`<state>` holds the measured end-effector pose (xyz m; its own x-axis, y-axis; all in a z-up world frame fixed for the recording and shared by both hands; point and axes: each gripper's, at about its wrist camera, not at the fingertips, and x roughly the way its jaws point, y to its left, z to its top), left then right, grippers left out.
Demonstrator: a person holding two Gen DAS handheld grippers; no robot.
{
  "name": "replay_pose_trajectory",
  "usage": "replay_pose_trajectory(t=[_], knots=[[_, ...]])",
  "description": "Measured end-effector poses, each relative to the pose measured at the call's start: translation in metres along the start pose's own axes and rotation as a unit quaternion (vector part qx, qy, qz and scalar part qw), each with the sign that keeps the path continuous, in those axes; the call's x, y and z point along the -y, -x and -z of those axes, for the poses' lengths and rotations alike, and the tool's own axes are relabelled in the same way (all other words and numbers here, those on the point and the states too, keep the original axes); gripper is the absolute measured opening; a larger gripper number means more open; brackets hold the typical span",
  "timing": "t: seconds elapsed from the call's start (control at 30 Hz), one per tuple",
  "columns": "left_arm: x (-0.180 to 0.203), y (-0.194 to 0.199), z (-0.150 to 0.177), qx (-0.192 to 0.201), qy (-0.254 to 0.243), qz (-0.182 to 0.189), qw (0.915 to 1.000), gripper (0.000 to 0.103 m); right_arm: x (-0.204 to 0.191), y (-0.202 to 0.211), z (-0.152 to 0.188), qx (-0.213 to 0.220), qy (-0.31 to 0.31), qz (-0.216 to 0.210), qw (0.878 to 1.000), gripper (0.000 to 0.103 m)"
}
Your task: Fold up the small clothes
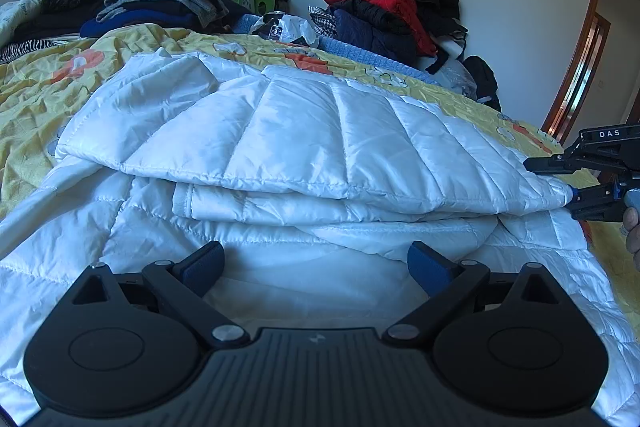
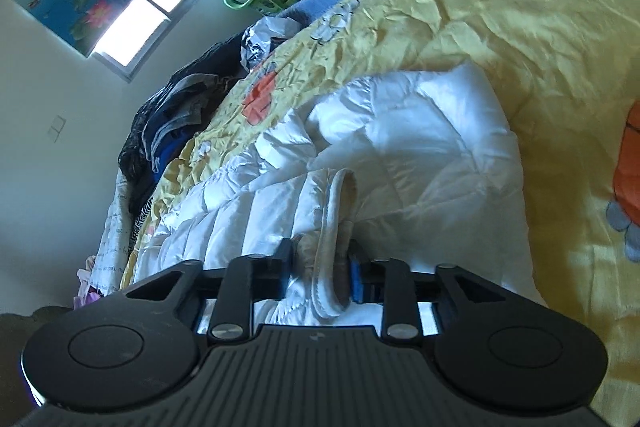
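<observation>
The white quilted jacket (image 1: 304, 131) is lying half folded on the yellow bedspread (image 1: 36, 87). The left gripper (image 1: 316, 263) is hovering wide apart, gripping nothing; the right gripper (image 2: 320, 267) is pinching the jacket's cuff (image 2: 332, 235).

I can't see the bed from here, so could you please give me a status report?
Left claw open, over jacket. Right claw shut on jacket cuff. Nothing in the way.

A yellow bedspread (image 1: 36, 99) (flower-printed) carries the white quilted jacket (image 1: 300, 147) and dark clothes piles (image 1: 152, 3).
</observation>
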<state>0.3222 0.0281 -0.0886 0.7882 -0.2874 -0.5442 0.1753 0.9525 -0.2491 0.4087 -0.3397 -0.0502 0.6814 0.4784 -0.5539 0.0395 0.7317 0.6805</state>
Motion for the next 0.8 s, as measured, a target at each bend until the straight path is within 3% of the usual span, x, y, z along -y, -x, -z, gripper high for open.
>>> replay_pose_trajectory(t=[0.1, 0.33, 0.4, 0.43, 0.6, 0.8], knots=[[0.0, 0.0, 0.0, 0.0, 0.001, 0.0, 1.0, 0.099, 0.005, 0.002, -0.001, 0.006, -0.007, 0.007, 1.0, 0.047], [0.0, 0.0, 0.0, 0.0, 0.001, 0.0, 1.0, 0.099, 0.007, -0.011, 0.009, -0.051, -0.022, -0.021, 0.998, 0.045], [0.0, 0.0, 0.0, 0.0, 0.001, 0.0, 1.0, 0.099, 0.005, -0.012, 0.012, -0.049, -0.023, -0.032, 0.998, 0.036], [0.0, 0.0, 0.0, 0.0, 0.001, 0.0, 1.0, 0.099, 0.004, -0.011, 0.012, -0.041, -0.021, -0.041, 0.998, 0.021], [0.0, 0.0, 0.0, 0.0, 0.002, 0.001, 1.0, 0.099, -0.018, 0.013, 0.007, 0.01, 0.039, -0.059, 0.997, 0.018], [-0.002, -0.002, 0.002, 0.0, 0.007, 0.004, 1.0, 0.099, -0.003, 0.035, -0.012, 0.04, 0.06, -0.009, 0.997, 0.017]])
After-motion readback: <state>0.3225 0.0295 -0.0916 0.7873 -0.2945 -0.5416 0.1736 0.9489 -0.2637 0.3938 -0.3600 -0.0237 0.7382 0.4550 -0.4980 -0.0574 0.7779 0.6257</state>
